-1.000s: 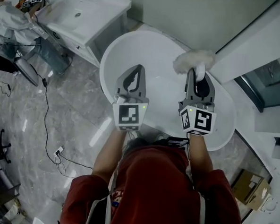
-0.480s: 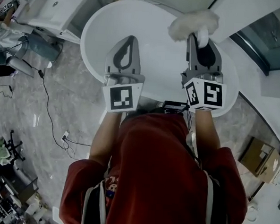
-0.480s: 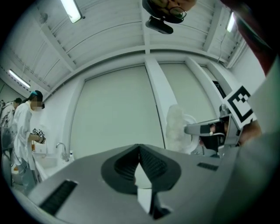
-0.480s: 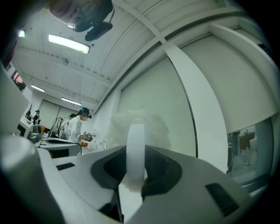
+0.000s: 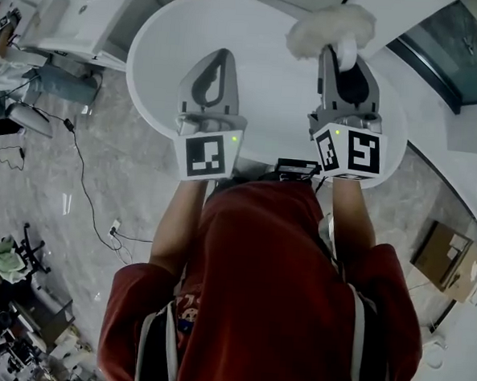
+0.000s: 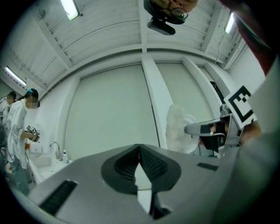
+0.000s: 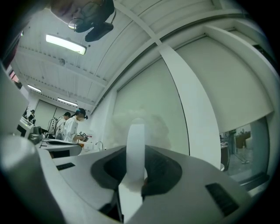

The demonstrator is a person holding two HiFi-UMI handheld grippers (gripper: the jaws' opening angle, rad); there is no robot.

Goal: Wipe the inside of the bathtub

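Observation:
The white oval bathtub point(image 5: 142, 47) lies below me at the top of the head view. My left gripper point(image 5: 220, 57) hovers over its near part, jaws shut on nothing; in the left gripper view its tips point(image 6: 139, 148) meet and point at a pale wall. My right gripper point(image 5: 343, 55) is shut on the white handle point(image 7: 135, 144) of a fluffy white duster point(image 5: 329, 26). The duster's head lies over the tub's far right rim. The same duster point(image 6: 176, 127) shows at the right of the left gripper view. Both grippers are tilted upward.
A white washbasin counter point(image 5: 80, 11) with a tap point(image 6: 55, 148) stands at the left of the tub. A black cable point(image 5: 82, 184) runs over the marble floor. A cardboard box point(image 5: 448, 263) sits at the right. People in white coats point(image 6: 17, 122) stand by the basin.
The head view has swung, so the tub and basin sit higher in it. Both grippers stay side by side over the tub, and the right one keeps its hold on the duster.

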